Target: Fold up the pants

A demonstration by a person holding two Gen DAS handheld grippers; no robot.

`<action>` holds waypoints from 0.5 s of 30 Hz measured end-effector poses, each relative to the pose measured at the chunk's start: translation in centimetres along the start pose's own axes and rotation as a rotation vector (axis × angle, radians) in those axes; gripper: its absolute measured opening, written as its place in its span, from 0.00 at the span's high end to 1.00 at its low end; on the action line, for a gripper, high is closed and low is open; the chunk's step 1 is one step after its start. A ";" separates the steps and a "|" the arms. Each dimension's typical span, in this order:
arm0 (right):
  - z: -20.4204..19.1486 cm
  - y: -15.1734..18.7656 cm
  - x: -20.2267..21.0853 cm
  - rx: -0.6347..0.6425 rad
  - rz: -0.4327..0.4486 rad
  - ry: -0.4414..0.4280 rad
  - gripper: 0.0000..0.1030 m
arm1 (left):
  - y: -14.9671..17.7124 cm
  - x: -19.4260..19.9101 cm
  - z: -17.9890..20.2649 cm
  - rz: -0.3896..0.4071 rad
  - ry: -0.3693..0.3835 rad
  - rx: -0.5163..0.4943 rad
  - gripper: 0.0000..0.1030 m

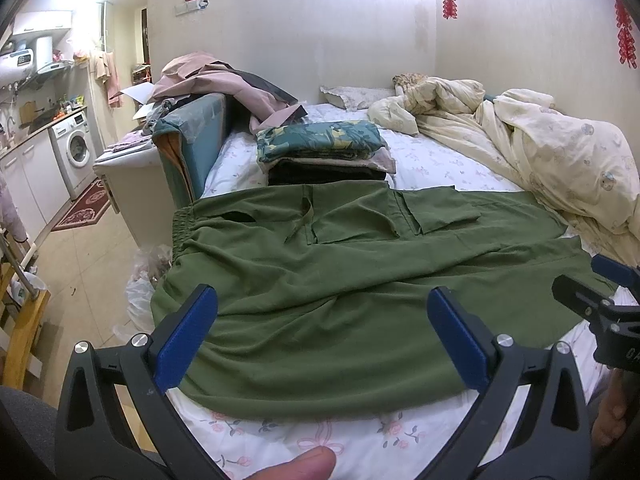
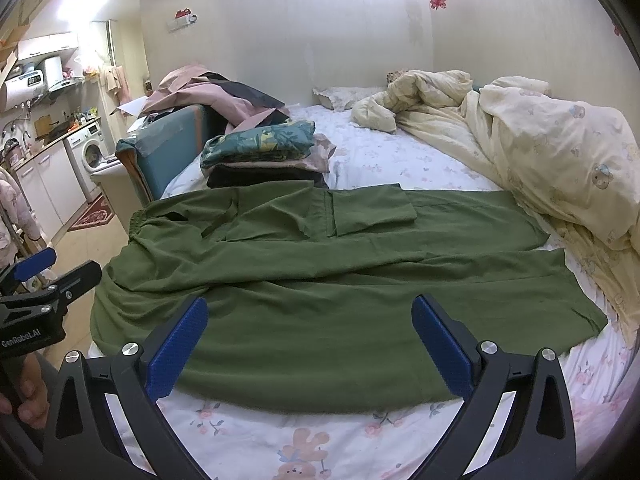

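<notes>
Green pants [image 1: 340, 272] lie spread across the bed, waistband to the left and legs to the right; they also show in the right wrist view [image 2: 328, 280]. My left gripper [image 1: 322, 312] is open and empty, held above the near edge of the pants toward the waist side. My right gripper [image 2: 310, 320] is open and empty above the near leg. Each gripper shows at the edge of the other's view: the right one [image 1: 600, 296] and the left one [image 2: 52, 276].
A stack of folded clothes [image 1: 324, 152] sits on the floral sheet [image 1: 360, 440] just behind the pants. A crumpled cream duvet [image 1: 560, 152] fills the bed's right side. A blue sofa arm with pink clothes [image 1: 200, 136] stands left, with a kitchen and washing machine [image 1: 78, 148] beyond.
</notes>
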State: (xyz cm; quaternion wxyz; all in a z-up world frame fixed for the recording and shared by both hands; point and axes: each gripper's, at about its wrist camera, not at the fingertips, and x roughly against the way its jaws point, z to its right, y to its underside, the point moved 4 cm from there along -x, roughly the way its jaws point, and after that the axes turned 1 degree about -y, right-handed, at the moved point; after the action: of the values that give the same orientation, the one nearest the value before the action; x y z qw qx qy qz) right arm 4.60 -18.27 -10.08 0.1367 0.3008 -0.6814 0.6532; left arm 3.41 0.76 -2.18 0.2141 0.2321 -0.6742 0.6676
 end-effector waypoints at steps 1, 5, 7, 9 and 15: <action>0.0 0.0 -0.1 -0.002 -0.001 0.000 0.00 | 0.0 0.0 0.0 -0.001 0.000 0.000 0.00; -0.1 0.1 -0.1 -0.001 0.008 -0.001 0.00 | 0.0 0.0 0.1 0.001 0.001 -0.002 0.00; -0.1 0.2 -0.3 -0.002 0.008 -0.001 0.00 | -0.1 0.0 0.2 0.000 0.002 -0.001 0.00; -0.1 0.1 -0.1 -0.006 0.006 -0.004 0.00 | -0.1 0.0 0.2 0.001 -0.001 -0.002 0.00; -0.1 0.2 -0.2 -0.002 0.006 -0.003 0.00 | -0.2 0.0 0.3 0.000 0.001 -0.003 0.00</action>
State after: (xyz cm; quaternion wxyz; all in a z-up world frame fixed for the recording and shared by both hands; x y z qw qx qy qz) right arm 4.61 -18.15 -10.33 0.1339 0.2995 -0.6832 0.6523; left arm 3.53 0.49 -2.06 0.2149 0.2315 -0.6750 0.6667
